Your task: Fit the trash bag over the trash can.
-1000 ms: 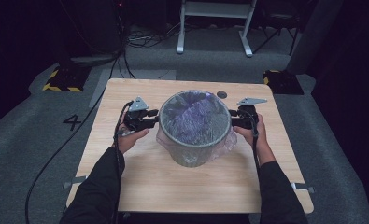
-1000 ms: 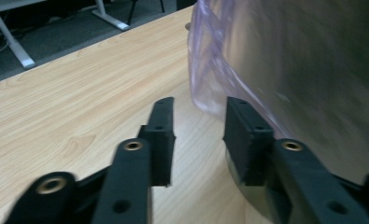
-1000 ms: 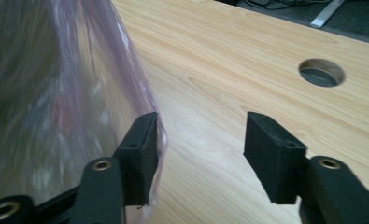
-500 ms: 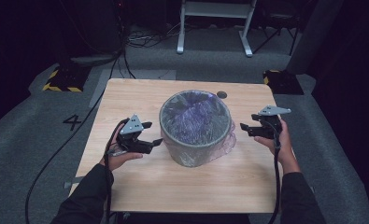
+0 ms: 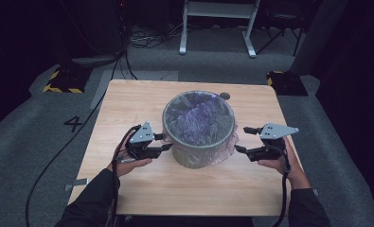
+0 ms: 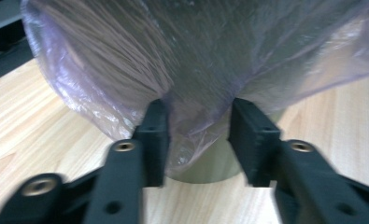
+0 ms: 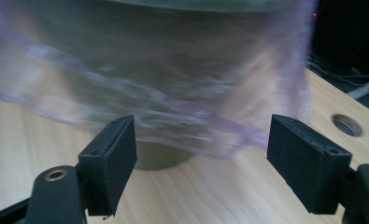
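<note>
A grey-green bin [image 5: 199, 146] stands mid-table, lined with a thin purple plastic bag [image 5: 199, 113] whose loose hem hangs down its outside. My left gripper [image 5: 165, 142] is at the bin's lower left side. Its jaws have just been closing, and in the left gripper view they [image 6: 198, 135] pinch a bunched fold of the bag [image 6: 196, 70] in front of the bin wall [image 6: 205, 168]. My right gripper [image 5: 241, 139] is just off the bin's right side. Its jaws [image 7: 203, 154] have just been opening and stand wide, the bag hem [image 7: 173, 107] hanging beyond them, nothing between.
The wooden table [image 5: 128, 109] has a round cable hole [image 5: 225, 95] behind the bin. A cable trails from the left gripper off the near left edge. On the floor behind are a white metal frame [image 5: 218, 28] and yellow-black blocks [image 5: 61, 80].
Both grippers left the bin's rim and dropped lower and outward. The left one then moved back in against the bin's lower side and closed on the bag; the right one's jaws widened.
</note>
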The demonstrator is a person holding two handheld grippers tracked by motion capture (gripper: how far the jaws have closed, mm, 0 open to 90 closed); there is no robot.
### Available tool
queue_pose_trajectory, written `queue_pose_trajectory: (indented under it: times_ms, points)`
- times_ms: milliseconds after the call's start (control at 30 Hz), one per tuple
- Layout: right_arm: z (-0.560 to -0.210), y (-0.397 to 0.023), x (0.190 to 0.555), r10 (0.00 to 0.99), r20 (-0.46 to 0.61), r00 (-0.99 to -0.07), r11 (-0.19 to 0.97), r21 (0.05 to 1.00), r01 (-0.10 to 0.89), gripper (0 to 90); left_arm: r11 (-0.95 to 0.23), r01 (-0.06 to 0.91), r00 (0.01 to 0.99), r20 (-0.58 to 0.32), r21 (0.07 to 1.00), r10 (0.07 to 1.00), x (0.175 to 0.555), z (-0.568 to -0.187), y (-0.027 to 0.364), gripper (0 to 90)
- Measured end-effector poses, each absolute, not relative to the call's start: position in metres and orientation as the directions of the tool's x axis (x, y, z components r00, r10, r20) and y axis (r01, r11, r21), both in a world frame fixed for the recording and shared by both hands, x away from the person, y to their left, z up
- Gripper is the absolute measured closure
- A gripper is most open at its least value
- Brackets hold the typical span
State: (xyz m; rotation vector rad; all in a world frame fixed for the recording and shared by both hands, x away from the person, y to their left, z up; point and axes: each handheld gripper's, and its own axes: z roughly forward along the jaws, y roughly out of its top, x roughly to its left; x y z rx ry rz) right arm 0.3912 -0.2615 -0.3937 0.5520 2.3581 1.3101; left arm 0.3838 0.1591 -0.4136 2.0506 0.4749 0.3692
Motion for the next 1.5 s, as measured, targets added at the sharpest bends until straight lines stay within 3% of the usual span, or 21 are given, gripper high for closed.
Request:
queue_pose_trajectory:
  times_ms: [133, 267, 367, 400, 1133, 1333, 1500]
  points:
    - [-0.400, -0.244, 0.387, 0.507, -0.138, -0.851, 0.487, 0.860, 0.151, 34.8, -0.468, 0.179, 0.881, 0.071, 0.865, 0.469, 0.385, -0.416, 0.160, 75.8]
    - [-0.411, -0.233, 0.391, 0.521, -0.167, -0.837, 0.531, 0.831, 0.165, 67.1, -0.478, 0.173, 0.877, 0.086, 0.861, 0.473, 0.385, -0.418, 0.160, 88.8]
    - [-0.418, -0.233, 0.393, 0.511, -0.131, -0.850, 0.498, 0.851, 0.168, 87.2, -0.489, 0.181, 0.873, 0.090, 0.853, 0.480, 0.385, -0.421, 0.159, 89.6]
    - [-0.420, -0.233, 0.394, 0.506, -0.125, -0.853, 0.497, 0.851, 0.171, 89.9, -0.496, 0.183, 0.873, 0.092, 0.849, 0.478, 0.386, -0.424, 0.159, 89.6]
    - [-0.471, -0.241, 0.408, 0.578, 0.013, -0.816, 0.548, 0.735, 0.399, 90.0, -0.591, 0.260, 0.873, 0.075, 0.764, 0.482, 0.394, -0.471, 0.147, 89.5]
    - [-0.480, -0.245, 0.415, 0.595, 0.025, -0.803, 0.540, 0.728, 0.422, 90.0, -0.554, 0.301, 0.862, 0.027, 0.776, 0.506, 0.401, -0.479, 0.152, 88.8]
    - [-0.487, -0.251, 0.420, 0.608, 0.057, -0.792, 0.517, 0.729, 0.449, 90.0, -0.536, 0.324, 0.849, 0.011, 0.780, 0.529, 0.403, -0.483, 0.158, 83.3]
